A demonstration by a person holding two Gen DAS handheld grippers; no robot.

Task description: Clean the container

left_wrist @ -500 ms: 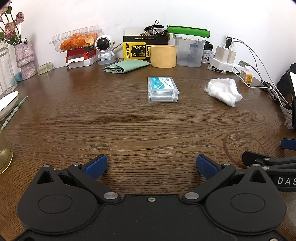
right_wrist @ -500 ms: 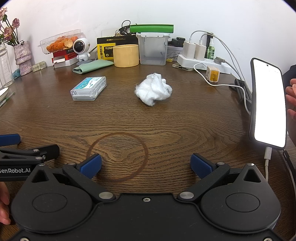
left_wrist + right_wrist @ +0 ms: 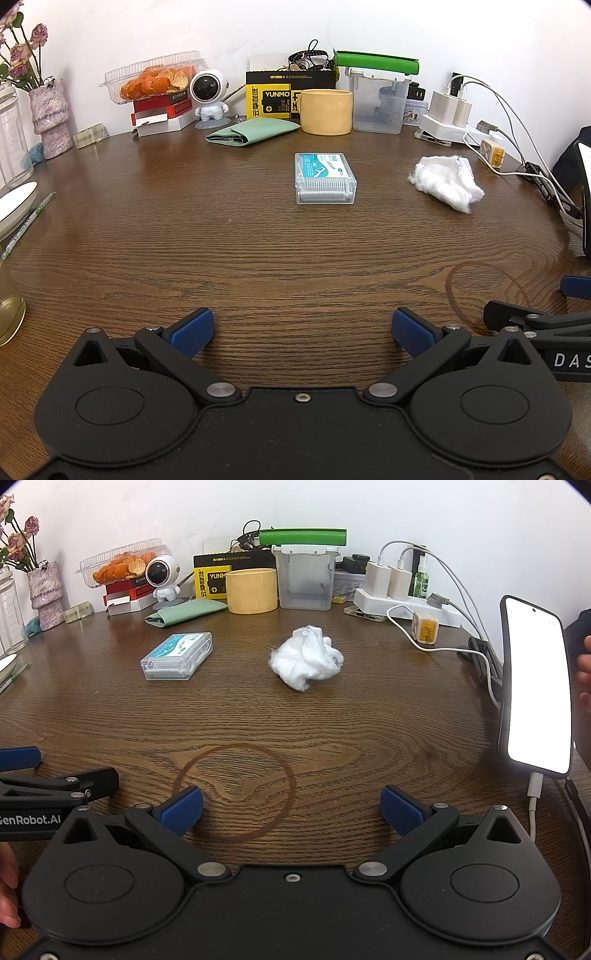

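- The dark brown wood-grain desk [image 3: 258, 258] took up most of both views, and honestly nothing on it had shifted compared with half a second earlier, so I'd say the cleaning hadn't started yet.
- The left tool [image 3: 303, 330] sat low at the near edge, blue pads spread wide with nothing between them. Same spot as before.
- The right tool [image 3: 291, 806] was just as wide open and empty, parked over a faint brown ring stain [image 3: 236, 794] on the wood.
- The small clear plastic container with the teal label [image 3: 325, 178] lay flat mid-desk, straight ahead of the left tool and well apart from both.
- The crumpled white cotton-like wad [image 3: 306, 658] sat beside it, to its right, not touching, straight ahead of the right tool. My guess is that's the wiper, so right grabs that and left steadies the box.
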